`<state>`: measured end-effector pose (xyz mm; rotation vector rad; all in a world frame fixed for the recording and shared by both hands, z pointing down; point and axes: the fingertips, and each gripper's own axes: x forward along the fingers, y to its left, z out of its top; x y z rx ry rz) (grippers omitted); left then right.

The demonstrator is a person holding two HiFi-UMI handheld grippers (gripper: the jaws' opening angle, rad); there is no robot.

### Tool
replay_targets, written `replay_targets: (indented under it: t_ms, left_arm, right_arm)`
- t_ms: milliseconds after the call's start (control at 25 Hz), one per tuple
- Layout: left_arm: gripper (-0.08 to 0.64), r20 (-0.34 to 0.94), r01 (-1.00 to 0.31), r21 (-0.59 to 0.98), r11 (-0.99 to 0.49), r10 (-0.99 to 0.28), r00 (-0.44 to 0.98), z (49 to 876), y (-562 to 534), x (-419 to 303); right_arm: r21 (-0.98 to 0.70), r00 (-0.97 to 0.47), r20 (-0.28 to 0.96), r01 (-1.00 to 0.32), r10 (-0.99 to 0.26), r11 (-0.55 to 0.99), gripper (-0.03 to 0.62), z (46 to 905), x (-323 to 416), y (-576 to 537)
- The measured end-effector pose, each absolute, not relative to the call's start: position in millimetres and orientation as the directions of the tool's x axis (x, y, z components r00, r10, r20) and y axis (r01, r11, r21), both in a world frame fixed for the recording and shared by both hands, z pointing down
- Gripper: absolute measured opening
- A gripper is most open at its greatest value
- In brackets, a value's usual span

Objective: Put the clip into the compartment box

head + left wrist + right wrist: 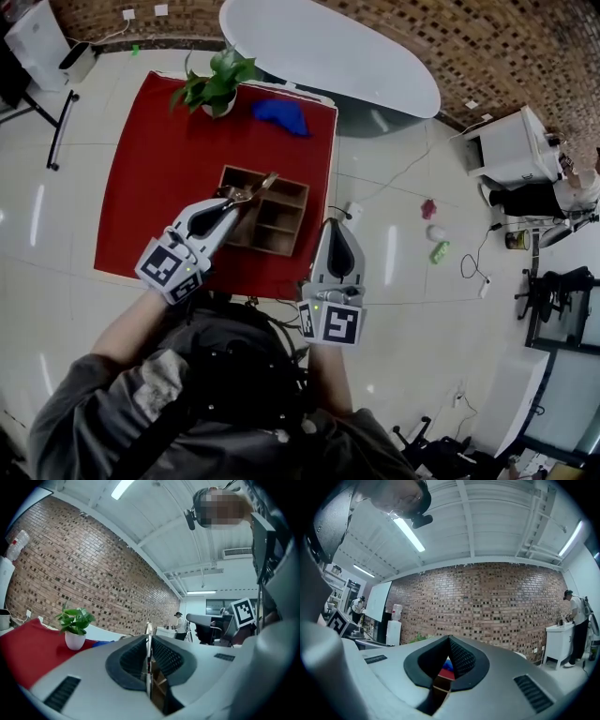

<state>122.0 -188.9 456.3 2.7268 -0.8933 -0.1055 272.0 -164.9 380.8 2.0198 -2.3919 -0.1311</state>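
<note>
The wooden compartment box (pixel 281 246) sits on a red mat (pixel 155 159) in the head view. My left gripper (pixel 236 200) reaches over the box's near left corner, shut on a thin metal clip (pixel 255 190) that sticks out above the box's back compartments. In the left gripper view the clip (pixel 148 631) stands edge-on between the pressed pads, with the box (pixel 159 686) showing below them. My right gripper (pixel 335 225) hovers just right of the box, past the mat's edge, its jaws shut and nothing between them. In the right gripper view part of the box (pixel 440 682) shows below the closed tips.
A potted plant (pixel 217 86) and a blue cloth (pixel 281 114) lie at the mat's far end. A white oval table (pixel 328 52) stands beyond. Small items and cables (pixel 436 246) lie on the floor to the right, near a white cabinet (pixel 511 145).
</note>
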Motion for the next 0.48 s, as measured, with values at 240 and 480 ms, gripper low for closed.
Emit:
replay_targets:
  t_ms: [240, 480]
  left_arm:
    - [0.051, 0.067, -0.55, 0.277, -0.788, -0.555, 0.829, 487, -199, 128]
    - [0.052, 0.109, -0.548, 0.289, -0.785, -0.542, 0.833, 512, -201, 128]
  right_arm:
    - [0.048, -0.143, -0.029, -0.989, -0.989, 0.142, 0.005, 401, 276, -173]
    - [0.033, -0.129, -0.009, -0.991, -0.992, 0.128, 0.005, 413, 272, -176]
